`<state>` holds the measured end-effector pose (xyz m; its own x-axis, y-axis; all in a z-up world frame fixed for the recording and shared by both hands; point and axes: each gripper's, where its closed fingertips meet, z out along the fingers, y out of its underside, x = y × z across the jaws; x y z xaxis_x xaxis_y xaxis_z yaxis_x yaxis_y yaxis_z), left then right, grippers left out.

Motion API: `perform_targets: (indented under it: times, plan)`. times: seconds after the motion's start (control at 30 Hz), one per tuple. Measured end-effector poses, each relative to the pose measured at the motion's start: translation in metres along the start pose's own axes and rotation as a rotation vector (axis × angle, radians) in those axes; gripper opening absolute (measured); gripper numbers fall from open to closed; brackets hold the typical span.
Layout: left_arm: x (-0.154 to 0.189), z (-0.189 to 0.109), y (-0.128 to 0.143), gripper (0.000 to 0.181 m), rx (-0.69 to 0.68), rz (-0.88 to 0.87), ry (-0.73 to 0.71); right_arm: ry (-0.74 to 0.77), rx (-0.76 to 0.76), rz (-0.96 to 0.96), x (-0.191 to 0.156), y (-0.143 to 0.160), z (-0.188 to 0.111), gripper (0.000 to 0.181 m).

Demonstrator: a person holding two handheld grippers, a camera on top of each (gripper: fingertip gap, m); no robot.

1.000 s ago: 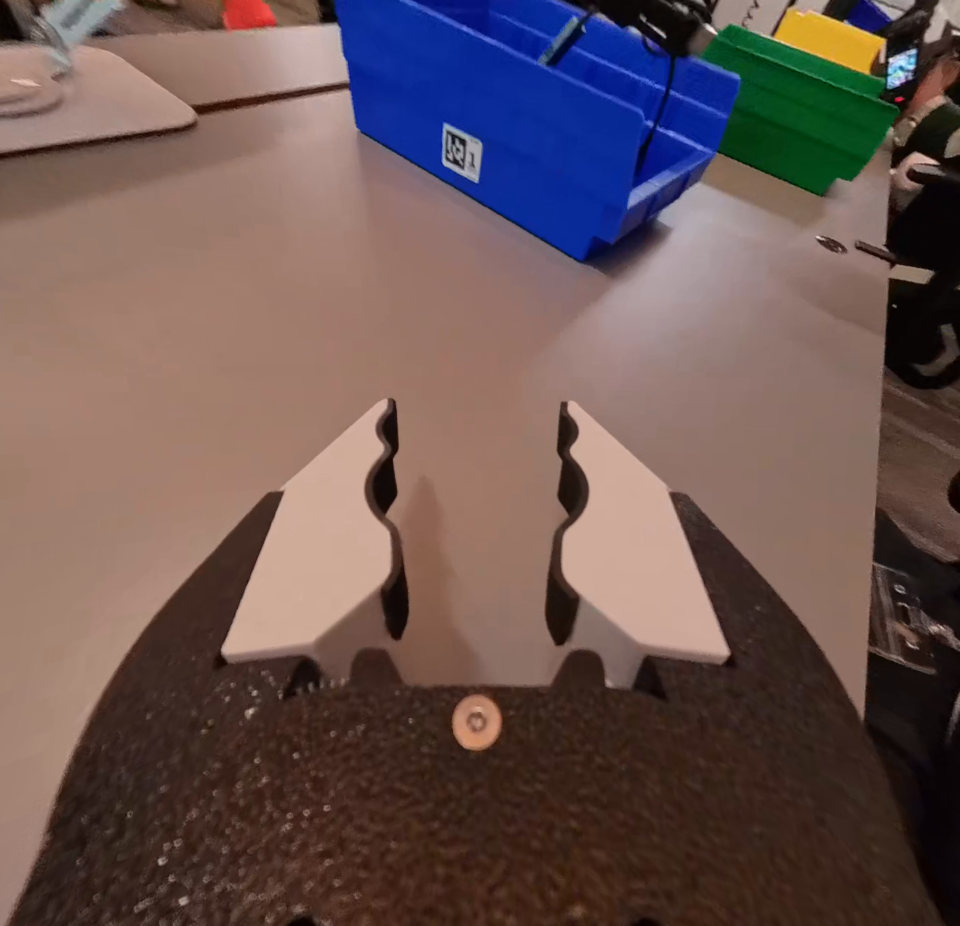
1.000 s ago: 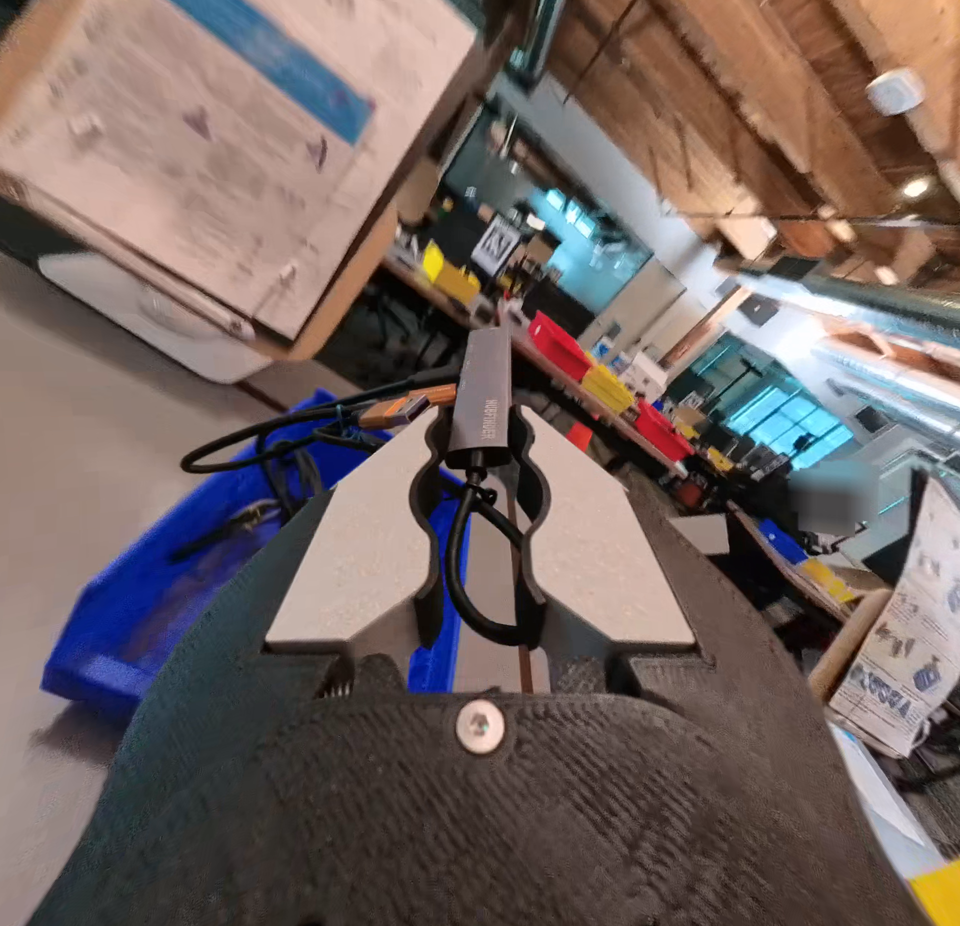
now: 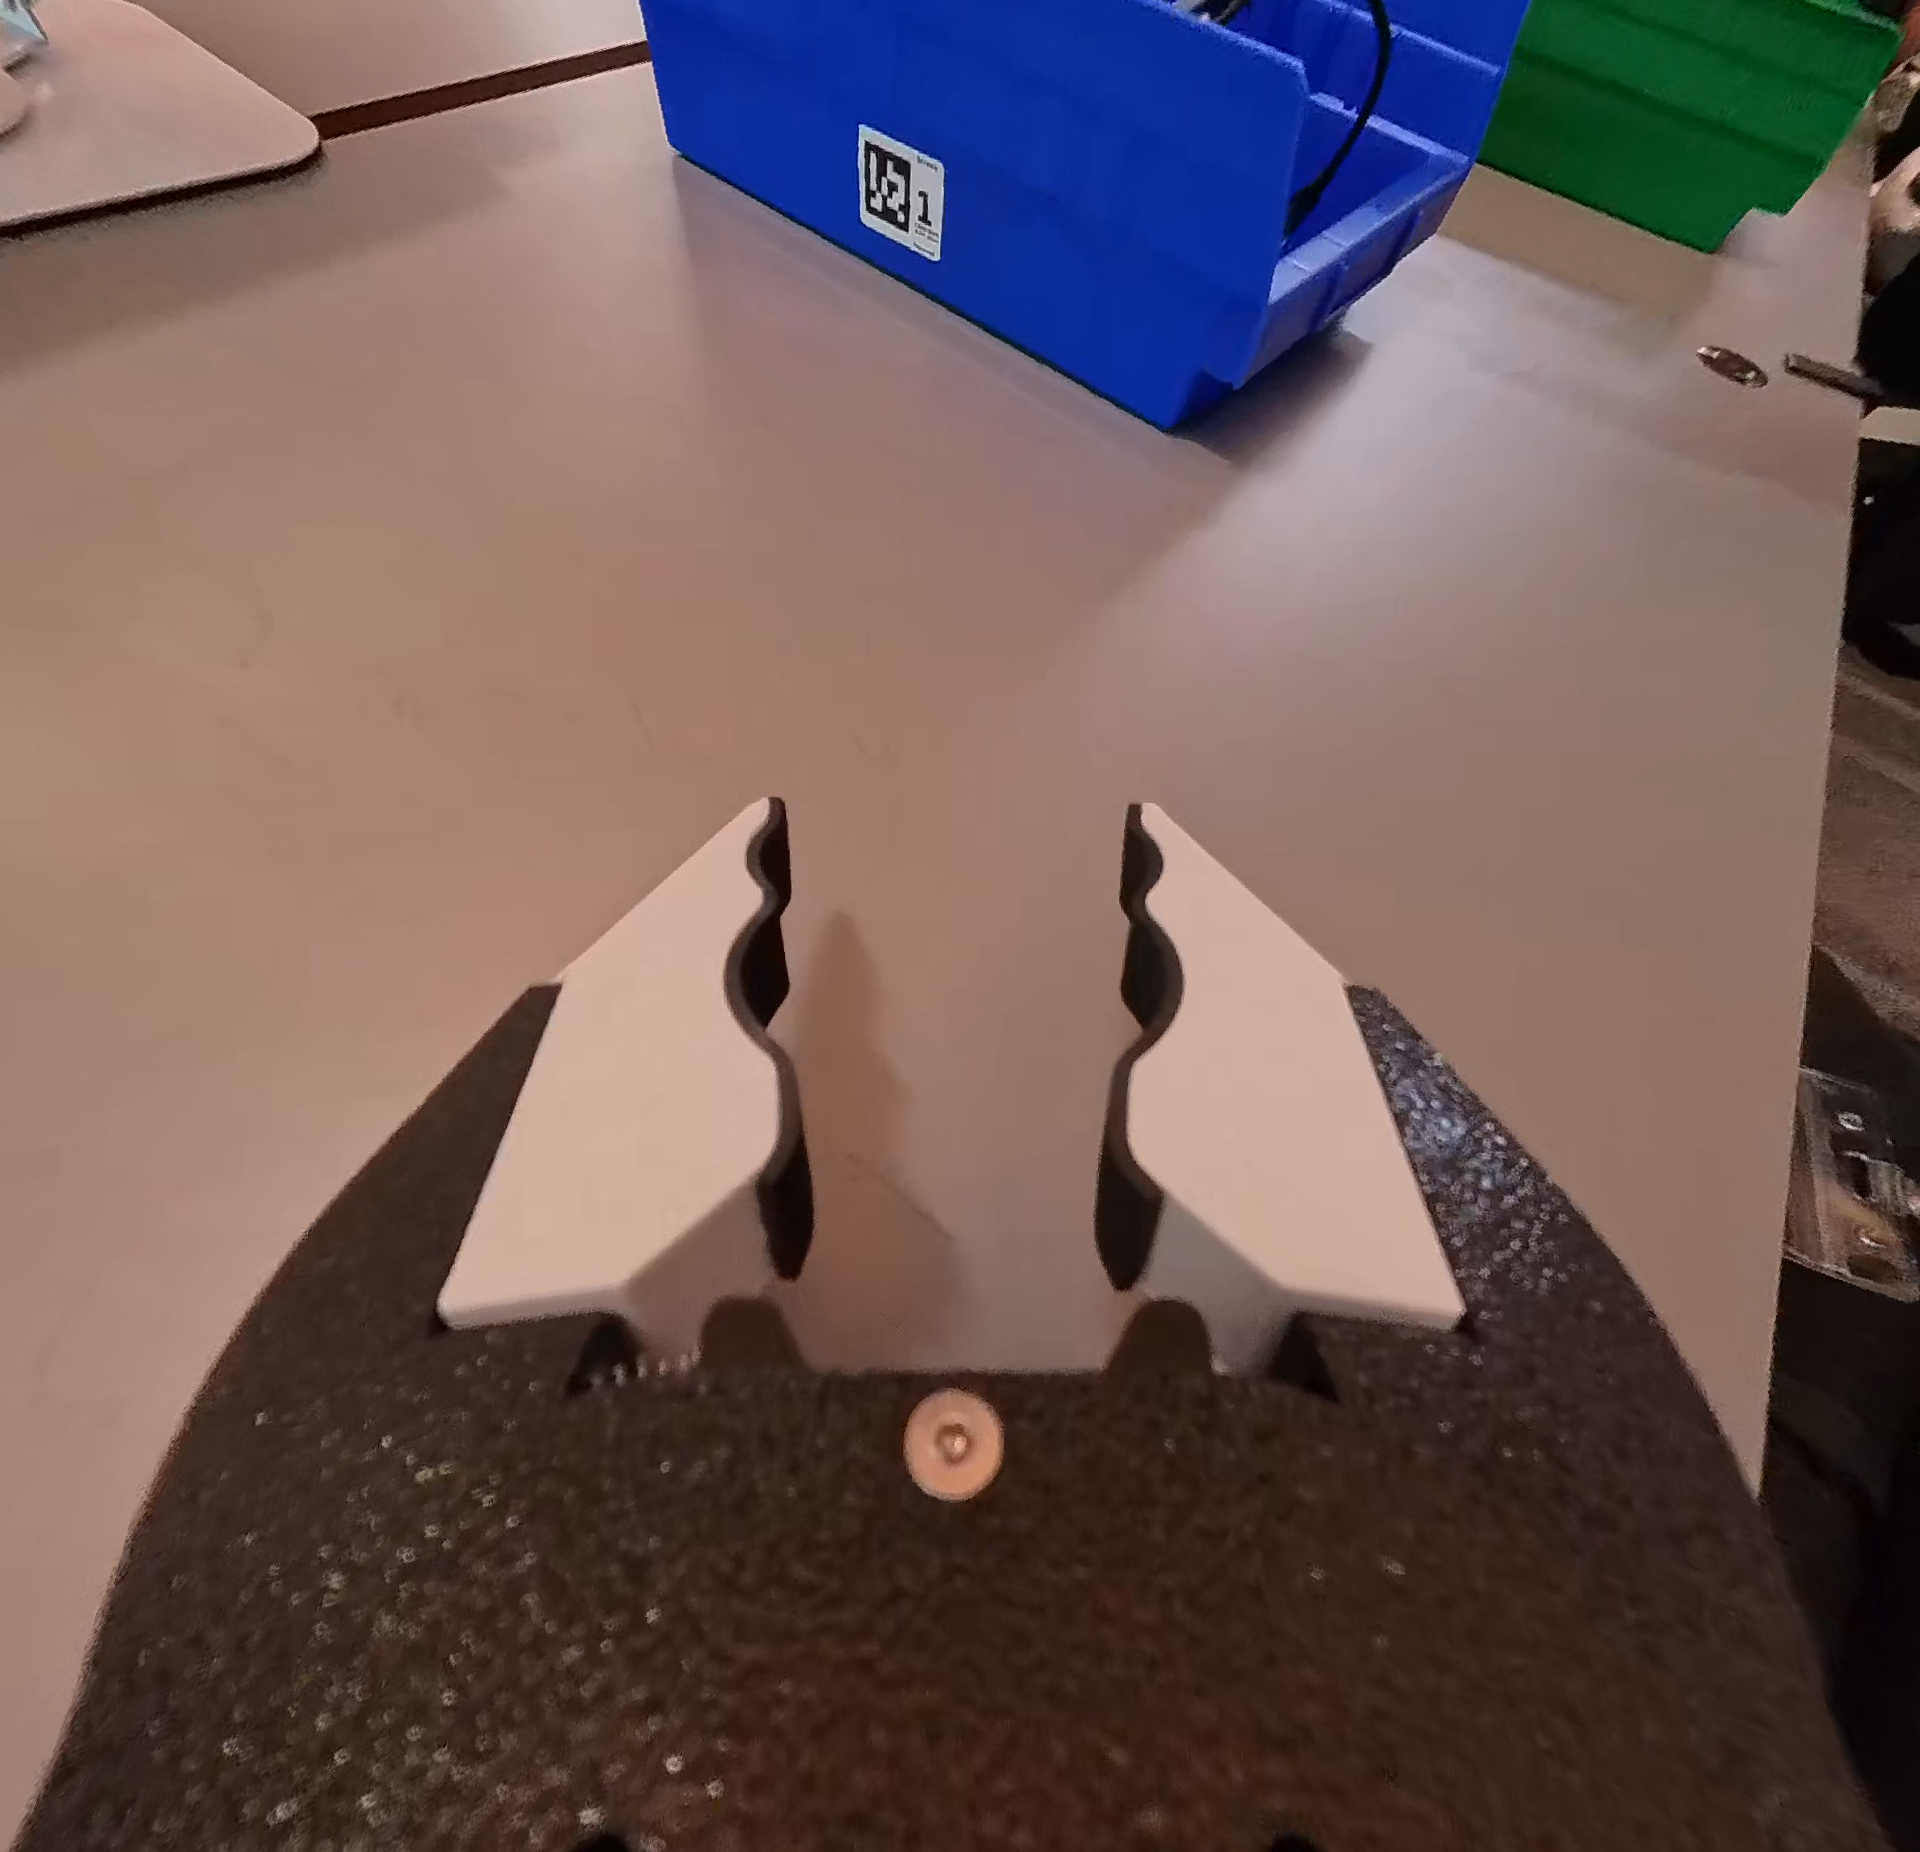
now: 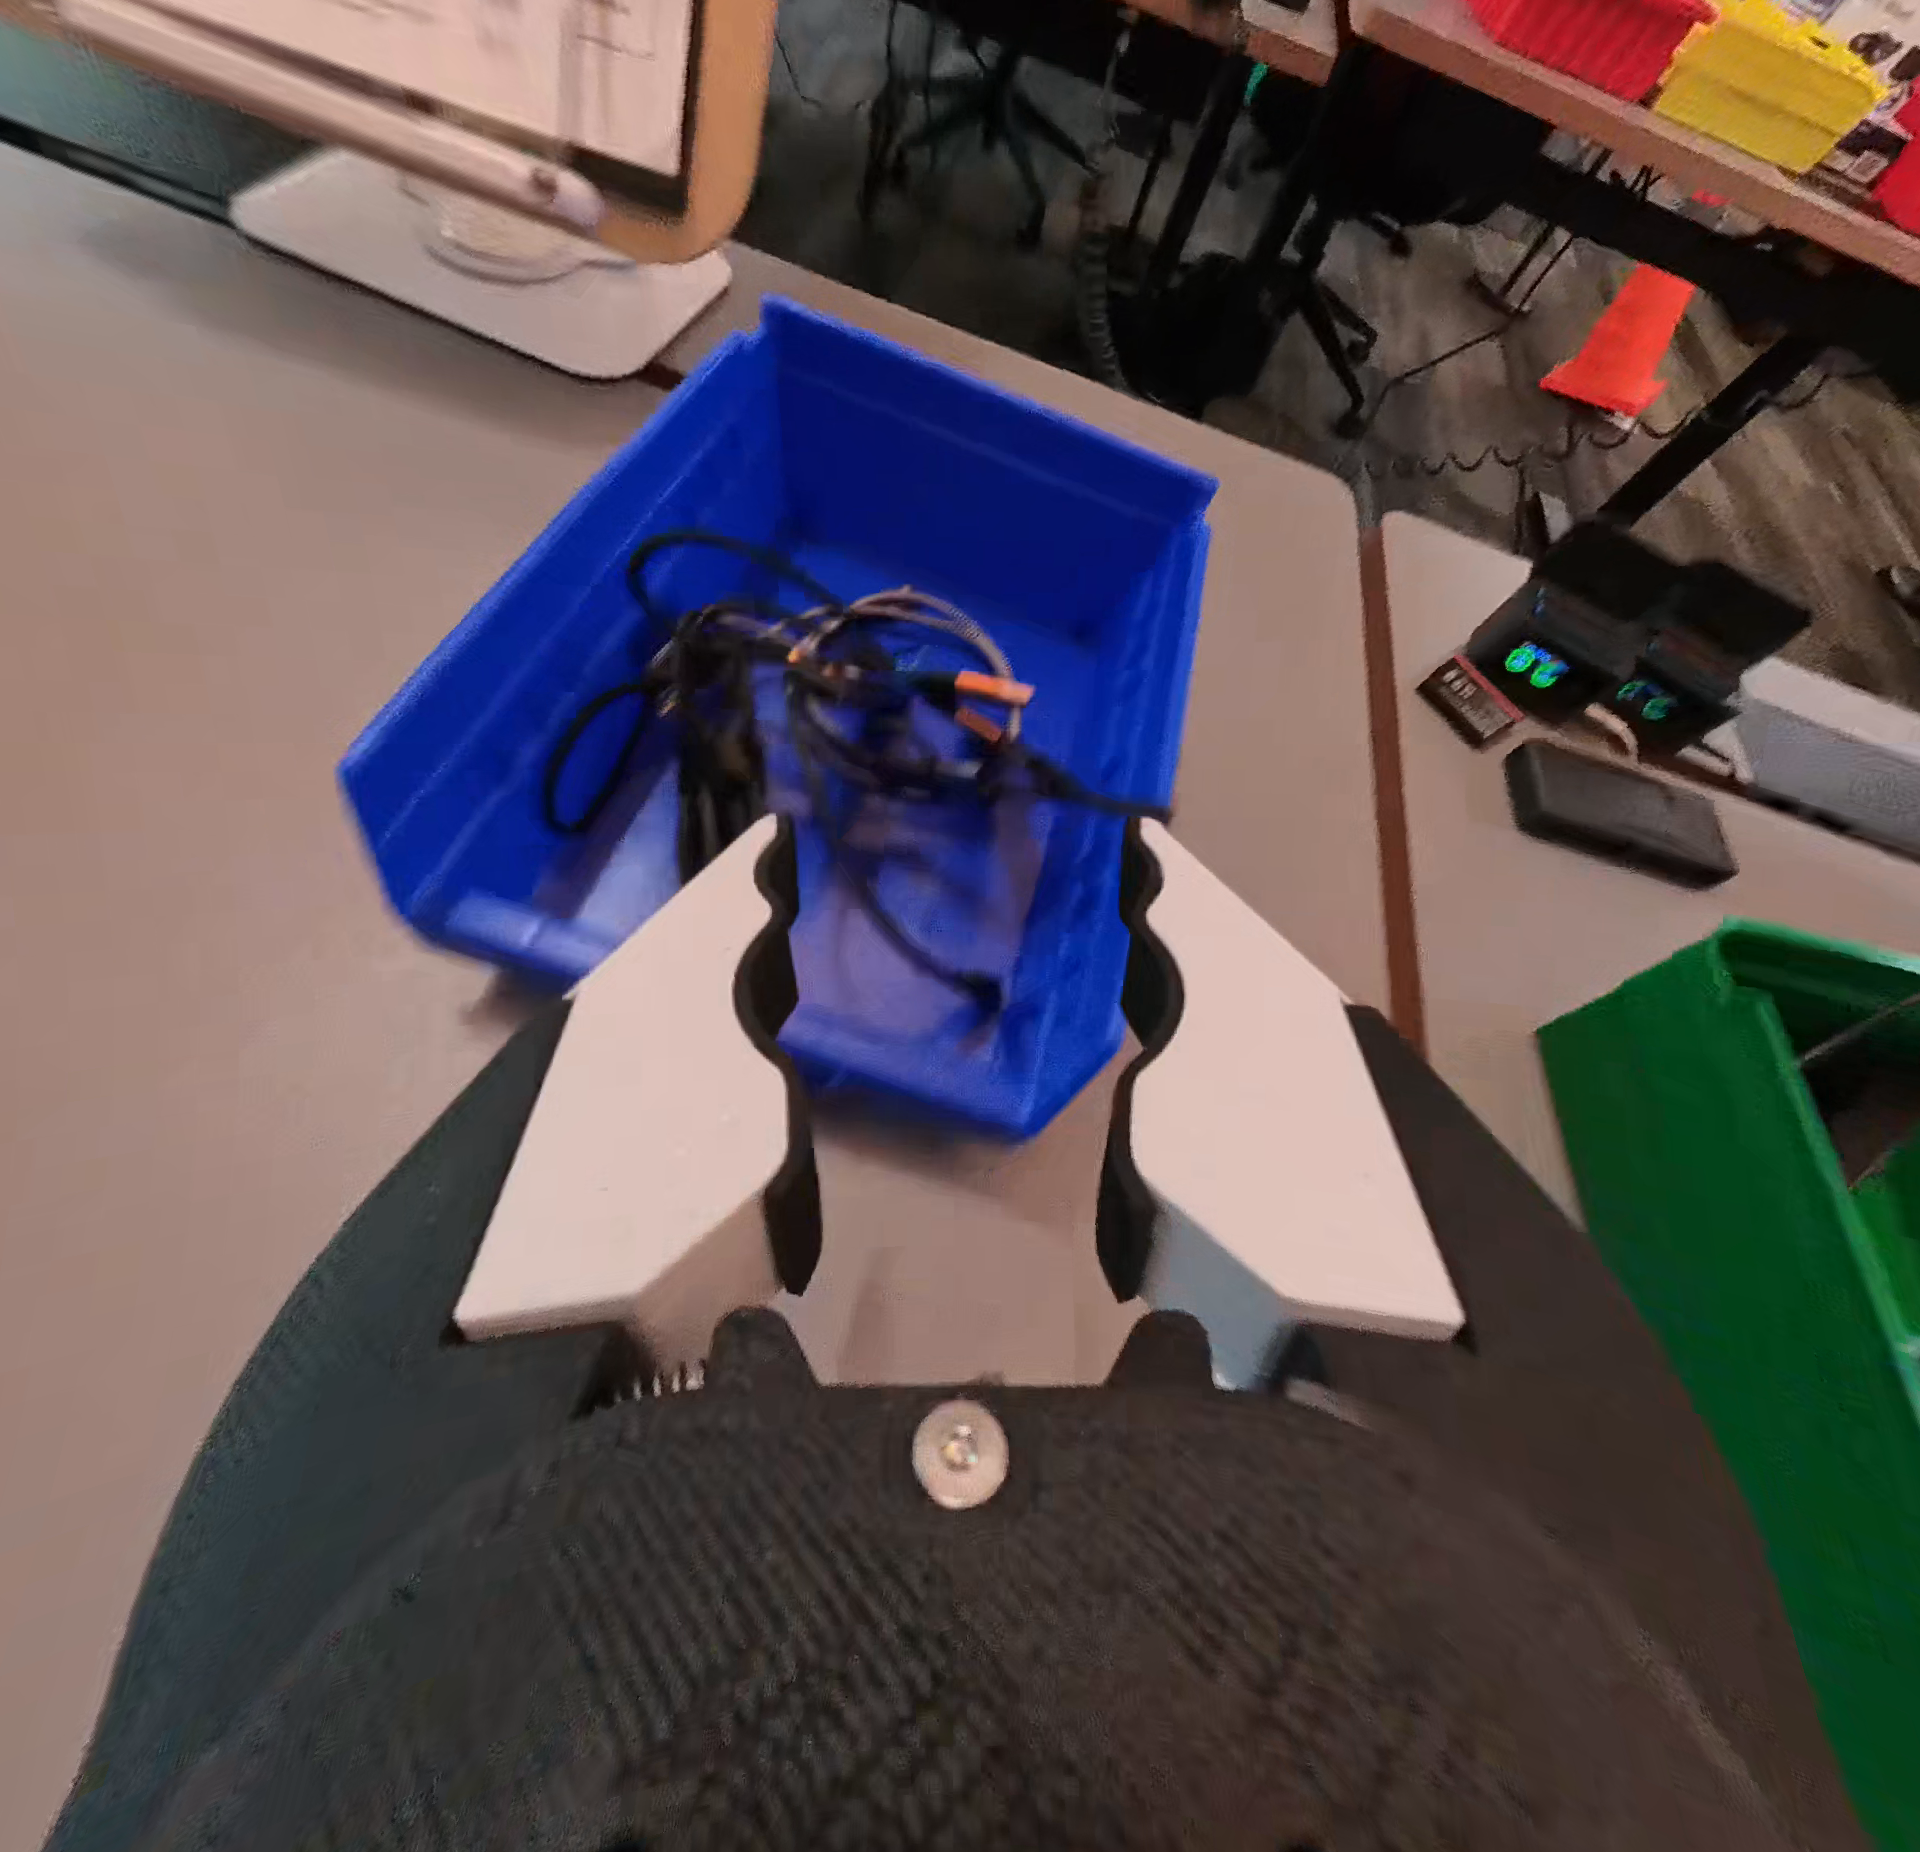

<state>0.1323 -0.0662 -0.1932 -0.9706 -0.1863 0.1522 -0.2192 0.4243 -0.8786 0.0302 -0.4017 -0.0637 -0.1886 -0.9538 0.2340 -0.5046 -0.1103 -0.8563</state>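
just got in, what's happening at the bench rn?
A person is working two handheld grippers over a grey table. The right gripper is open and empty, above the blue bin, which holds a tangle of black cables with orange-tipped USB plugs. A second ago it held a slim grey USB hub; that is out of its jaws now. The left gripper is open too, empty, low over bare table short of the bin. A green bin sits alongside.

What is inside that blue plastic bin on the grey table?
The blue plastic bin holds a tangle of black cables with orange-tipped plugs. The open right gripper hovers above the bin's near end, holding nothing. Whatever lies beneath the tangle is covered.
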Motion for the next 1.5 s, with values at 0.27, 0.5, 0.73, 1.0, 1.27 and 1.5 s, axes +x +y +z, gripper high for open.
perform_targets:
  times: [0.27,0.5,0.73,1.0,1.27,1.5]
  plan:
    - [0.029,0.049,-0.034,0.084,-0.009,-0.02,-0.062,-0.067,-0.036,0.113,-0.055,0.091,-0.014,0.09]
    - [0.07,0.116,-0.134,0.094,-0.045,-0.026,-0.112,0.092,-0.021,0.113,-0.022,0.09,-0.033,0.107]
    - [0.045,0.189,-0.149,0.089,-0.454,-0.167,-0.22,0.1,0.016,0.144,-0.013,0.086,-0.045,0.108]
    - [0.01,0.23,-0.109,0.055,-0.693,-0.23,-0.402,0.073,0.062,0.174,-0.011,0.082,-0.051,0.106]
    - [-0.009,0.213,-0.085,0.018,-0.604,-0.155,-0.245,0.058,0.162,0.157,-0.018,0.059,-0.062,0.108]
    - [-0.031,0.087,-0.028,0.021,-0.571,-0.033,-0.128,-0.056,0.244,0.093,-0.068,0.023,-0.062,0.108]
